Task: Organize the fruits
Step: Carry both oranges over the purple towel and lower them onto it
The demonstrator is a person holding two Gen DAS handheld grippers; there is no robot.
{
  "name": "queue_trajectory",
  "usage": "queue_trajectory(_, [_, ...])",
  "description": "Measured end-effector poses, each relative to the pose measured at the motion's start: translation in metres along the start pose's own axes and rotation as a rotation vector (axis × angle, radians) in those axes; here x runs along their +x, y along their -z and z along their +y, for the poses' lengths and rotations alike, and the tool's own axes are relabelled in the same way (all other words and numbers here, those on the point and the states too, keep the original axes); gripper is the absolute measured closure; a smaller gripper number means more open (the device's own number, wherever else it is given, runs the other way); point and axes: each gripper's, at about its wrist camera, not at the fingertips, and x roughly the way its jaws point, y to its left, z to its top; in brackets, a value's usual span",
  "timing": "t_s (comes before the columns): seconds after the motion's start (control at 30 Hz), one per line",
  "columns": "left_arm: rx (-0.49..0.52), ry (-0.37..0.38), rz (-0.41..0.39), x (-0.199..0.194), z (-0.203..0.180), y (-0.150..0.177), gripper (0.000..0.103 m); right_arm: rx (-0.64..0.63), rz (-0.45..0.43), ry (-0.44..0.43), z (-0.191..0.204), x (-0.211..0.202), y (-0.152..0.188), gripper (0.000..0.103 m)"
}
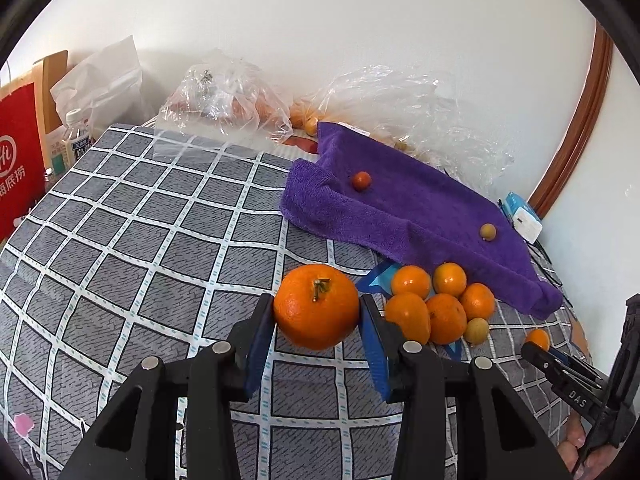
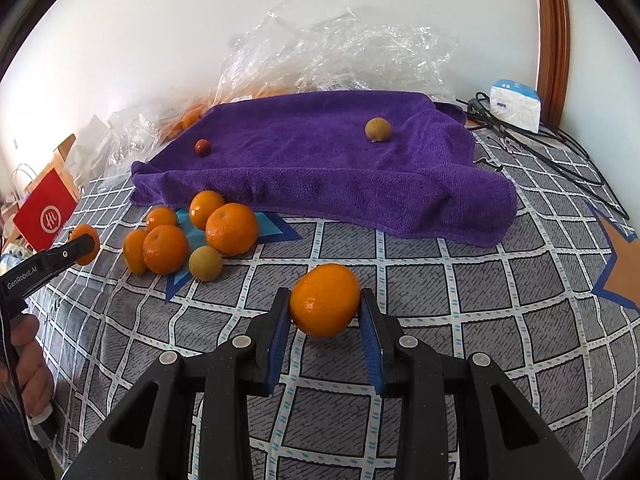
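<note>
My left gripper [image 1: 318, 312] is shut on a large orange [image 1: 316, 306] with a green stem, held just above the checked cloth. My right gripper [image 2: 324, 306] is shut on a smaller orange [image 2: 325, 300]; that gripper also shows at the right edge of the left wrist view [image 1: 538, 344]. A pile of several oranges [image 2: 192, 236] with a small brown fruit [image 2: 205, 263] lies by the purple towel [image 2: 320, 160]. On the towel sit a small red fruit [image 2: 202, 147] and a brown fruit [image 2: 378, 129].
Clear plastic bags [image 1: 228, 96] holding more fruit lie at the back by the wall. A red paper bag [image 1: 18, 160] and a bottle [image 1: 76, 136] stand at the left. A white charger box [image 2: 516, 106] and black cables [image 2: 560, 160] lie at the right.
</note>
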Motion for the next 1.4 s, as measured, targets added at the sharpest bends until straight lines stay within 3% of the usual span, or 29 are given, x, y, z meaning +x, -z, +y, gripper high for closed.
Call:
queue_trajectory(0.27, [0.000, 0.029, 0.027, -0.012, -0.002, -0.012, 0.063, 0.012, -0.009, 0.040, 0.000, -0.013, -0.001, 0.069])
queue_trajectory(0.47, [0.035, 0.045, -0.001, -0.016, -0.015, -0.038, 0.063, 0.023, -0.032, 0.047, -0.005, -0.021, -0.015, 0.069])
queue_trajectory(0.7, [0.090, 0.044, -0.062, -0.006, -0.044, -0.079, 0.063, 0.031, -0.088, 0.063, -0.012, -0.020, -0.049, 0.069])
queue_trajectory(0.97, [0.091, 0.046, -0.065, 0.026, -0.064, -0.110, 0.063, 0.073, -0.170, 0.062, -0.014, -0.008, -0.096, 0.069])
queue_trajectory(1.17, [0.074, 0.027, -0.057, 0.055, -0.061, -0.104, 0.063, 0.056, -0.193, 0.076, -0.015, 0.014, -0.119, 0.069])
queue_trajectory(1.33, [0.100, -0.021, -0.024, 0.074, -0.056, -0.094, 0.063, 0.063, -0.166, 0.085, -0.017, 0.033, -0.115, 0.069])
queue_trajectory(1.4, [0.095, -0.007, -0.019, 0.077, -0.056, -0.091, 0.063, 0.063, -0.159, 0.091, -0.018, 0.041, -0.111, 0.069])
